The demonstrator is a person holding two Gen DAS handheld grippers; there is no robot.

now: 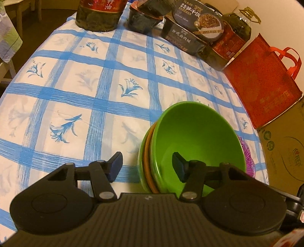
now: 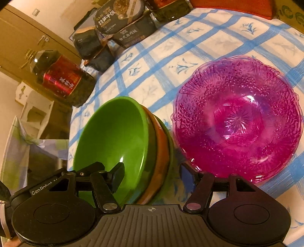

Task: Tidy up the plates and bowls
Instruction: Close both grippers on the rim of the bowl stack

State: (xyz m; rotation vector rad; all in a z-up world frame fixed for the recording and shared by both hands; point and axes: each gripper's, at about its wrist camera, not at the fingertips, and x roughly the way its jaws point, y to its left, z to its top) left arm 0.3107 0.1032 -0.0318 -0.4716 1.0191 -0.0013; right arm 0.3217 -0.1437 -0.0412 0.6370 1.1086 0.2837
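A stack of nested bowls, green on top [image 1: 197, 136] over an orange one [image 1: 147, 152] and another green one, stands tilted on the blue-checked tablecloth [image 1: 95, 91]. My left gripper [image 1: 147, 167] is open, its fingers straddling the stack's rim, one finger inside the top bowl. In the right wrist view the same stack [image 2: 115, 136] sits left of a purple glass plate [image 2: 237, 117]. My right gripper [image 2: 152, 176] is open too, straddling the stack's opposite rim, left finger inside the green bowl. The plate's edge also shows in the left wrist view [image 1: 247, 152].
Oil bottles [image 1: 96, 13], black food boxes [image 1: 191, 22] and cups line the table's far edge. A red bag [image 1: 264, 81] and a cardboard box [image 1: 285, 152] stand at the right. A chair with checked cloth [image 2: 28, 148] is beside the table.
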